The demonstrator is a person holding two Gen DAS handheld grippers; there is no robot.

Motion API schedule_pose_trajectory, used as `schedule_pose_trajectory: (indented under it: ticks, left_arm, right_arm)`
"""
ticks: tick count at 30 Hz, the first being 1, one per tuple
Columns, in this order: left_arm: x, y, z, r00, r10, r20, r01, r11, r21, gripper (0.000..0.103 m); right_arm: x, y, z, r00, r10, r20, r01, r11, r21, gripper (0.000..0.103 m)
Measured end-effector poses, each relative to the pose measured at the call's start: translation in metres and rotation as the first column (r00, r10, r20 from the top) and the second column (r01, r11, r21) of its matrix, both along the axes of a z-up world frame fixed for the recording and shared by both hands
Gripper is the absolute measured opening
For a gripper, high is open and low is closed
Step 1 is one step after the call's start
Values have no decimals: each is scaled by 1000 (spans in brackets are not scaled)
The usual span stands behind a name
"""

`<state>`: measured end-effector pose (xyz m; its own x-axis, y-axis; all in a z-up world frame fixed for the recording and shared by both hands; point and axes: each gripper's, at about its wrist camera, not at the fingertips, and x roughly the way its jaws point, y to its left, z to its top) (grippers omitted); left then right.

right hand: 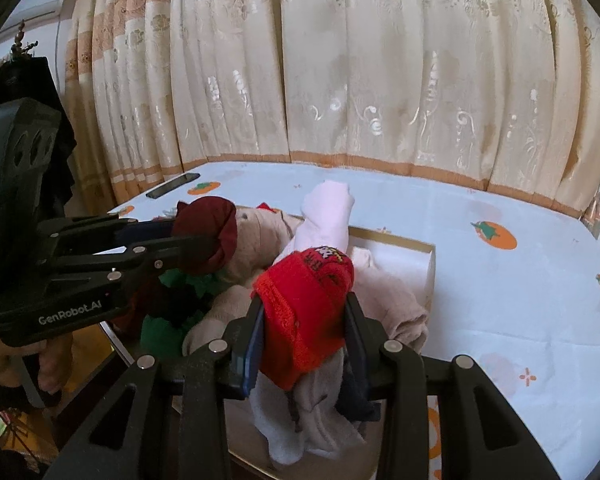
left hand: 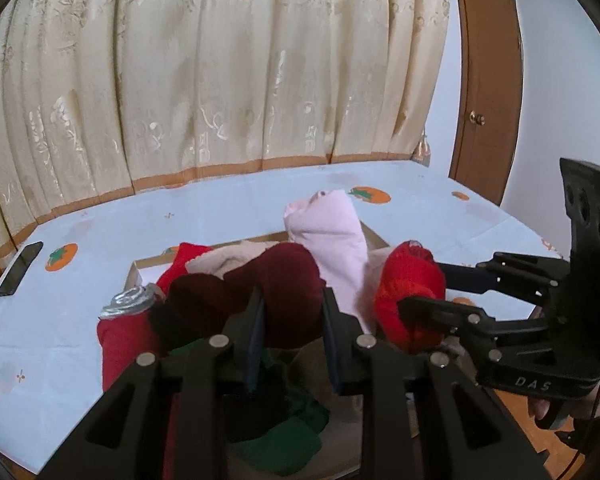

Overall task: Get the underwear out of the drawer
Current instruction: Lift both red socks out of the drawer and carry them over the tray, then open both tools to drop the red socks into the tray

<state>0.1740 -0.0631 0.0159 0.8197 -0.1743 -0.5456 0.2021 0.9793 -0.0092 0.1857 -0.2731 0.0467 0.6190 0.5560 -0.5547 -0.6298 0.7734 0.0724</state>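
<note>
Drawer, full: left claw clamps maroon underwear, right claw clamps red underwear, both above the pile; lift straight, avoid snagging neighbours.

My left gripper is clamped on a dark red garment; my right gripper pinches a bright red one, both angled downward side by side.
</note>
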Motion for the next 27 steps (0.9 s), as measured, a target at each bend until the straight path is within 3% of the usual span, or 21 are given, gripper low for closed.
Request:
schedule_pose_trajectory:
  ticks: [16, 20, 22, 24, 27]
  left_arm:
    - [13, -7, -16, 998, -5, -57, 7, 1000, 28, 30]
    - [12, -6, -16, 998, -13, -56, 14, 1000, 21, 32]
    - [7, -4, -13, 999, -20, -46, 20, 1000, 7, 38]
    - [1, -5, -11, 999, -21, -33, 21, 1000, 1, 48]
    - [-6, -2, -6, 1000, -8, -14, 8, 1000, -11, 50]
  right_arm:
    - [12, 7, -12, 999, -8, -45, 6, 999, -43, 40]
    - [15, 8, -13, 998, -14, -57, 11, 999, -52, 54]
    - [11, 7, -10, 999, -17, -38, 15, 999, -46, 58]
    - [4, 5, -6, 1000, -20, -14, 20, 999, -35, 69]
    - [-3, 4, -1, 1000, -24, 7, 24, 999, -33, 70]
